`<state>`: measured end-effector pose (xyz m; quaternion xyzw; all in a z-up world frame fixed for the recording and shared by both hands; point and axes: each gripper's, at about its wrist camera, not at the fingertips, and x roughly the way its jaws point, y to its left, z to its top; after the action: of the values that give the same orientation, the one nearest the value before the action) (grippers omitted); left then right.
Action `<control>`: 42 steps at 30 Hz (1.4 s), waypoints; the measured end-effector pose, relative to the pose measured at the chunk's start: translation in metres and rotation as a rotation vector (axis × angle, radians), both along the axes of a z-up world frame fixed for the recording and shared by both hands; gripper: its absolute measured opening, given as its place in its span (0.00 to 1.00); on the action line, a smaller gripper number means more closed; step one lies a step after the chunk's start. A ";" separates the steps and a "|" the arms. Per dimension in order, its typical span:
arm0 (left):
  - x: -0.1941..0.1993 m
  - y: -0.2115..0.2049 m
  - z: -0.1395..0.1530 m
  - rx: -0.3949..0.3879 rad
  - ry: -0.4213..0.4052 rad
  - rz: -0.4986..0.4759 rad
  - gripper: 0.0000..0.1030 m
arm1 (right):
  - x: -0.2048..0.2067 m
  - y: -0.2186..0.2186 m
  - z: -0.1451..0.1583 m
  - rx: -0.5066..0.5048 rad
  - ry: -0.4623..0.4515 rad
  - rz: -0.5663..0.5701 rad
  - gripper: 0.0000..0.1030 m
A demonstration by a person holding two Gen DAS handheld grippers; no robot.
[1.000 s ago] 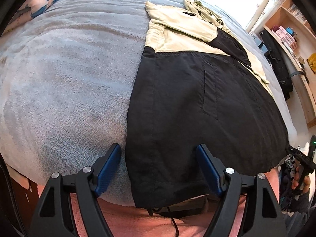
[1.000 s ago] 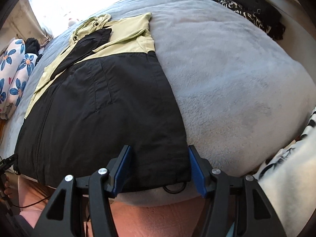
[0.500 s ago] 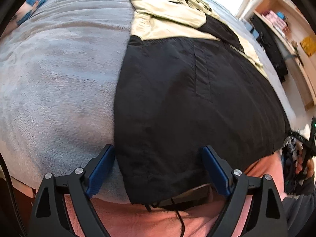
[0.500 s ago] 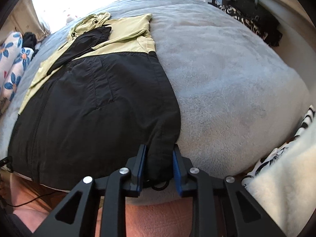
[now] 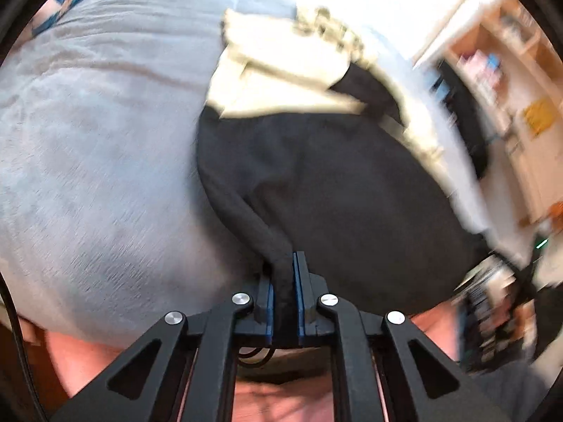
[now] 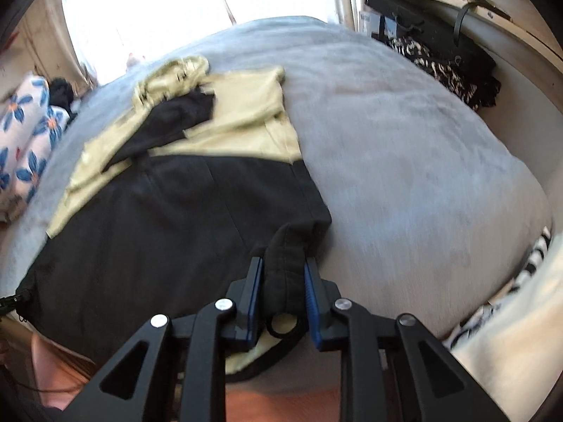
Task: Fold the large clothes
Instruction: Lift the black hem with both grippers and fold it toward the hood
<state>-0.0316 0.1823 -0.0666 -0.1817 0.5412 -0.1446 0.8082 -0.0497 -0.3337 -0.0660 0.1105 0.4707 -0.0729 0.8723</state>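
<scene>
Both claws are clamped on the jacket's (image 6: 183, 232) black hem corners, left claw (image 5: 284, 281) and right claw (image 6: 281, 281), jacket flat on the grey bed (image 6: 422, 176). Lift unevenly and you'll probably skew the fold, or that thin pinch slips out.

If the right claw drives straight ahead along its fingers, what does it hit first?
The jacket itself: the right claw is already shut on its black hem, and the black body panel lies directly ahead on the grey blanket. Depth is uncertain in fisheye.
</scene>
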 end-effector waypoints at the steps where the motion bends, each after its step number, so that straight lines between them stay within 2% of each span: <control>1: 0.006 0.001 0.012 -0.061 -0.037 0.014 0.06 | 0.007 0.000 0.010 0.007 -0.026 0.002 0.21; 5: 0.030 -0.003 0.042 -0.123 -0.117 0.037 0.06 | 0.038 -0.004 0.042 0.033 -0.112 -0.002 0.20; 9: 0.068 0.006 0.065 -0.171 -0.167 0.110 0.06 | 0.077 -0.008 0.065 0.050 -0.172 -0.022 0.20; 11: 0.101 0.015 0.071 -0.179 -0.182 0.152 0.06 | 0.104 -0.012 0.073 0.055 -0.190 -0.037 0.19; 14: 0.142 0.027 0.070 -0.149 -0.177 0.210 0.06 | 0.149 -0.022 0.080 0.069 -0.202 -0.066 0.18; 18: 0.220 0.041 0.051 -0.112 -0.115 0.288 0.07 | 0.210 -0.035 0.078 0.088 -0.201 -0.100 0.18; 20: 0.249 0.043 0.037 -0.111 -0.084 0.301 0.08 | 0.245 -0.038 0.070 0.099 -0.196 -0.107 0.21; 22: 0.281 0.041 0.021 -0.093 -0.051 0.321 0.21 | 0.276 -0.040 0.057 0.107 -0.195 -0.108 0.27; 23: 0.297 0.040 0.013 -0.078 -0.040 0.322 0.44 | 0.291 -0.040 0.048 0.114 -0.180 -0.101 0.37; 24: 0.310 0.038 0.005 -0.079 -0.023 0.329 0.68 | 0.300 -0.041 0.041 0.125 -0.163 -0.096 0.41; 25: 0.318 0.039 -0.001 -0.085 -0.013 0.339 0.73 | 0.311 -0.044 0.031 0.143 -0.137 -0.095 0.43; 27: 0.333 0.040 -0.016 -0.115 0.019 0.372 0.74 | 0.327 -0.049 0.011 0.187 -0.086 -0.088 0.43; 29: 0.340 0.040 -0.026 -0.133 0.042 0.357 0.74 | 0.333 -0.053 -0.002 0.197 -0.059 -0.076 0.43; 34: 0.351 0.032 -0.037 0.007 0.036 0.269 0.74 | 0.340 -0.065 -0.038 0.196 0.022 -0.035 0.43; 39: 0.351 0.036 -0.050 0.009 0.045 0.210 0.73 | 0.340 -0.076 -0.065 0.250 0.071 -0.031 0.43; 42: 0.348 0.036 -0.055 0.027 0.045 0.166 0.73 | 0.340 -0.072 -0.075 0.239 0.090 -0.006 0.43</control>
<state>0.3166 0.2184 -0.1219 -0.2184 0.5441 -0.0657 0.8074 0.2907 -0.4055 -0.1405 0.2119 0.5145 -0.0236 0.8306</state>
